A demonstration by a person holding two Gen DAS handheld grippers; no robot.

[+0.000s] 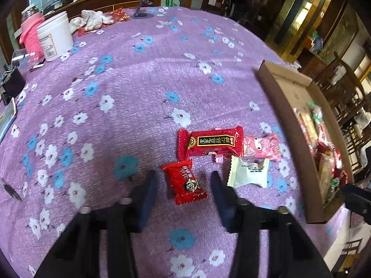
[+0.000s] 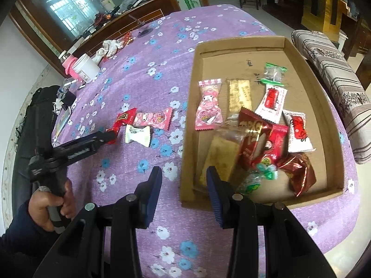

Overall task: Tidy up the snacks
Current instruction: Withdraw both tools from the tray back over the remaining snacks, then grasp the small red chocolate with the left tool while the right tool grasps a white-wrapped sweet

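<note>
My left gripper (image 1: 184, 180) is open, its fingers on either side of a small red candy packet (image 1: 184, 184) on the purple floral cloth. Beyond it lie a larger red snack bar (image 1: 209, 143), a pink packet (image 1: 262, 146) and a white packet (image 1: 248, 172). The cardboard tray (image 1: 285, 106) stands to the right. My right gripper (image 2: 184, 173) is open and empty, hovering over the tray's near left edge (image 2: 187, 153). The tray holds several snacks, among them a pink packet (image 2: 208, 105). The left gripper (image 2: 109, 136) also shows in the right wrist view, by the loose packets.
A white jar (image 1: 55, 36), a pink-covered bottle (image 1: 31, 32), white gloves (image 1: 92, 20) and a phone stand (image 1: 142, 11) sit at the table's far side. Dark items (image 1: 11, 85) lie on the left edge. A striped cushion (image 2: 334, 81) is right of the tray.
</note>
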